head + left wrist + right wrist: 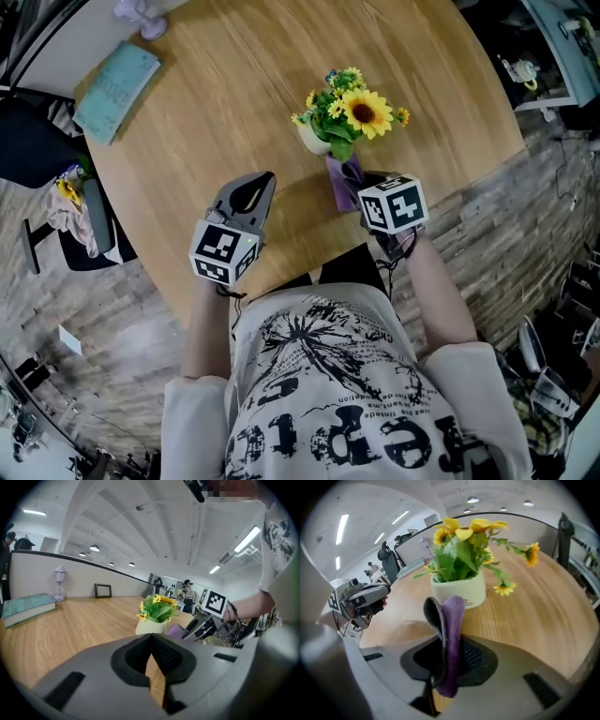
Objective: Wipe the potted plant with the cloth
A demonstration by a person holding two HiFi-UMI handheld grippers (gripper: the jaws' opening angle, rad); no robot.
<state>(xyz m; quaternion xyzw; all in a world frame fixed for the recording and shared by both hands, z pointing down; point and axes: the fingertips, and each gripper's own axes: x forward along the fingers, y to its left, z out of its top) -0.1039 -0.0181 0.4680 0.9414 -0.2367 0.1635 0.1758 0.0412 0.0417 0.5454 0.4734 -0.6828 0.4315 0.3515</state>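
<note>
Surface: round wooden table (234,84) is carrying three things | far left: teal book (116,91) is lying flat, lavender ornament (141,14) is standing just beyond it | centre-right: potted plant (317,141) is standing upright, well apart.

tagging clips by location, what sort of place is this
Probably an open-plan office or lab workspace, going by three things: long strip lights on a high white ceiling, a black office chair in the background, and a large round wooden table with a book lying on it.
</note>
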